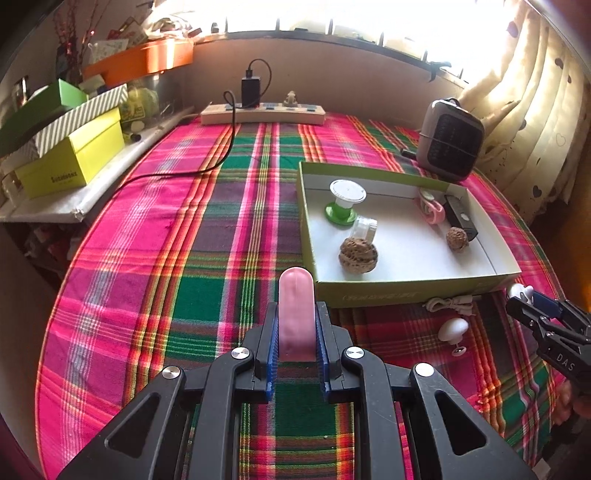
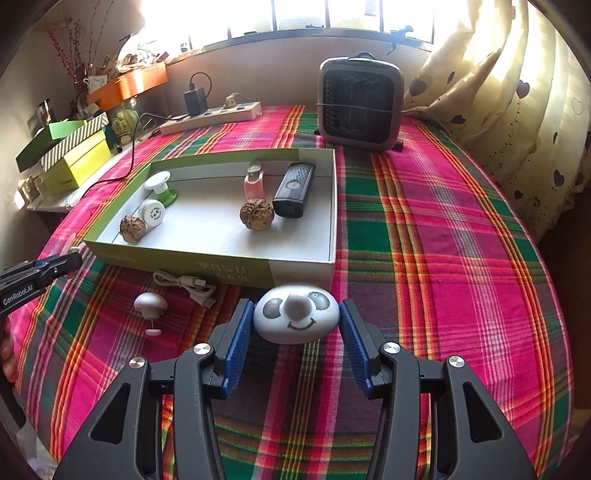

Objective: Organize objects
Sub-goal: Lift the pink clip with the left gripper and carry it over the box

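- Two grippers carry loads: our left gripper [image 1: 295, 332] clamps a pink capsule [image 1: 296, 310] upright between its fingers, tip beyond them.
- Our right gripper [image 2: 296, 321] grasps the panda-face piece [image 2: 296, 317] by its sides.
- The box [image 2: 295, 267], straight beyond both fingertips, seems the destination for these.
- The mushroom knob [image 2: 150, 304] and cable [image 2: 188, 284] wait outside it.

A lived-in home room: a tabletop [image 2: 443, 229] spread with a pink and green plaid cloth stands under a sunlit window [image 2: 295, 14] hung with a cream heart-print curtain [image 2: 517, 92]. A small fan heater [image 2: 360, 107], a power strip [image 1: 262, 112] with a charger, and stacked gift boxes [image 1: 70, 147] on a side shelf show ordinary domestic clutter.
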Demonstrator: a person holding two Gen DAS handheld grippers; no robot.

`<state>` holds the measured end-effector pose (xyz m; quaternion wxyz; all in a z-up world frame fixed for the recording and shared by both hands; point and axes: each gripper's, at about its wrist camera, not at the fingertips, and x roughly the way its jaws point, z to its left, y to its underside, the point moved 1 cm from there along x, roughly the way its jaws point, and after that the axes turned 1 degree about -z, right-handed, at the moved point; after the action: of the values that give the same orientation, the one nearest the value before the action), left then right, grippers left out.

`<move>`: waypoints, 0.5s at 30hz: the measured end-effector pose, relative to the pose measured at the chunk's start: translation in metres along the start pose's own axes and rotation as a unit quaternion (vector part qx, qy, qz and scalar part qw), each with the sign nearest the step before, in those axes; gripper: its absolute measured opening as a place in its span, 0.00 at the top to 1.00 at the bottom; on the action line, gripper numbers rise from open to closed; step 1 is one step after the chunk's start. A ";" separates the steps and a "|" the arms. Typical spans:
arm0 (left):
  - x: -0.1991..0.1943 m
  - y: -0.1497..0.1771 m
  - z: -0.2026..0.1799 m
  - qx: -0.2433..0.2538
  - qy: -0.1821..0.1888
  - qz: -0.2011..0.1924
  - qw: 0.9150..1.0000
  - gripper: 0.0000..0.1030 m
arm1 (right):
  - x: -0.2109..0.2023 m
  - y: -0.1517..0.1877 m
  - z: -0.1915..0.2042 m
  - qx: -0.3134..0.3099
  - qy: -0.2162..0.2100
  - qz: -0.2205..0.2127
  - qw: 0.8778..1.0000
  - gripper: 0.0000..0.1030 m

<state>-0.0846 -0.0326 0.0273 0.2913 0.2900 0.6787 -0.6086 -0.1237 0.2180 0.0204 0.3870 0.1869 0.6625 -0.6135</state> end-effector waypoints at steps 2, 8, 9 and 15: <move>-0.003 -0.002 -0.002 0.005 -0.002 -0.003 1.000 0.85 | -0.003 -0.002 0.000 0.000 0.000 -0.005 1.000 0.53; -0.009 -0.007 -0.006 0.009 0.007 -0.012 1.000 0.85 | -0.009 -0.008 0.003 -0.008 -0.001 -0.014 1.000 0.53; -0.010 -0.007 -0.006 0.010 0.007 -0.012 1.000 0.85 | -0.010 -0.009 0.004 -0.009 -0.003 -0.016 1.000 0.53; -0.014 -0.013 -0.012 0.020 0.014 -0.019 1.000 0.85 | -0.012 -0.016 0.006 -0.018 -0.001 -0.022 1.000 0.53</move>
<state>-0.0858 -0.0222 0.0473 0.2643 0.2912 0.6761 -0.6231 -0.1259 0.2120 0.0401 0.3774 0.1644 0.6770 -0.6100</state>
